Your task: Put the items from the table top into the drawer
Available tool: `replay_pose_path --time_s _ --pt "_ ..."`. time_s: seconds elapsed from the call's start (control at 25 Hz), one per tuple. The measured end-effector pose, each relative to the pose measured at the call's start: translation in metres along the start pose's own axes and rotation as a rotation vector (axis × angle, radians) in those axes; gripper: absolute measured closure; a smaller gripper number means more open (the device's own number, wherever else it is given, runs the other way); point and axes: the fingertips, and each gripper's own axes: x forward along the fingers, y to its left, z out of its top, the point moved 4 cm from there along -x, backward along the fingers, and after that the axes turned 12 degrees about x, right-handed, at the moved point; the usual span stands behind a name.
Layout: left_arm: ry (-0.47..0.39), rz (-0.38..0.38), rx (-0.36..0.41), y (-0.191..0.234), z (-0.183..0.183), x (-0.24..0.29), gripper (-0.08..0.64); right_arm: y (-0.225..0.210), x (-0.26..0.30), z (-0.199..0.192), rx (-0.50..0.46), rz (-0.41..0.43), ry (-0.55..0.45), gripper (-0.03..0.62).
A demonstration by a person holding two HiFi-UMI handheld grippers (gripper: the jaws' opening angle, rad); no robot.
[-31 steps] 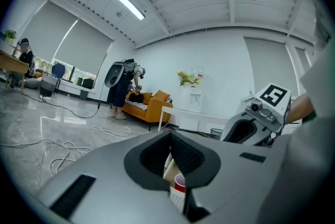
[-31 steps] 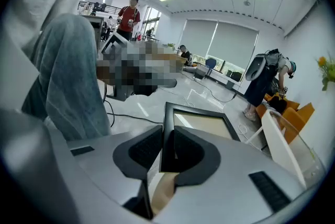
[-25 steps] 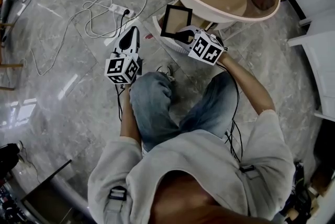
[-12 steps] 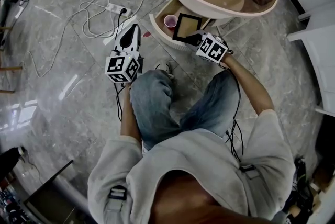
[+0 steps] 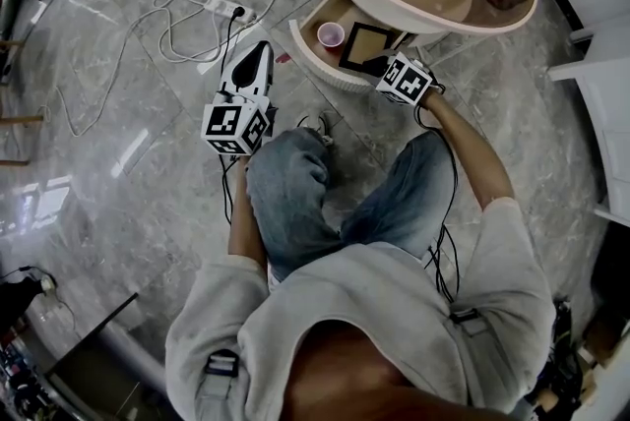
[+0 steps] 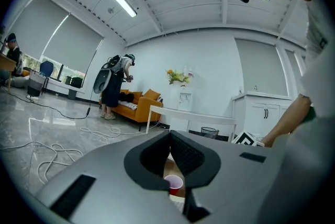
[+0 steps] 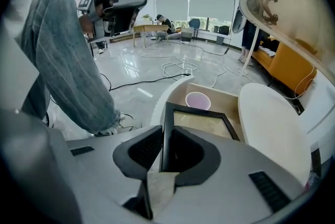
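Note:
A black picture frame with a tan panel hangs tilted over the open drawer under the round table. My right gripper is shut on the frame's near edge; in the right gripper view the frame stretches away over the drawer's wooden inside. A pink cup stands in the drawer's left end, beyond the frame. My left gripper hovers left of the drawer, shut and empty, with the cup showing below its tips.
A power strip and white cables lie on the marble floor at the left. The person's jeans-clad legs are below the grippers. White cabinets stand at the right. A standing person and an orange sofa are far off.
The right gripper has carried the frame down and toward the drawer; the frame now leans flatter over the drawer's inside. The left gripper has stayed where it was.

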Motion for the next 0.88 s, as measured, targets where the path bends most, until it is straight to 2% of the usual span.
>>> replay_pose_path --time_s 0.52,0.88 --pt "0.031 0.020 -0.014 0.019 -0.013 0.000 0.545 -0.047 0.046 -0.005 0.001 -0.041 0.098 0.502" --pt "0.039 0.019 -0.015 0.023 -0.016 0.001 0.545 -0.062 0.073 -0.013 -0.003 -0.052 0.165 0.502"
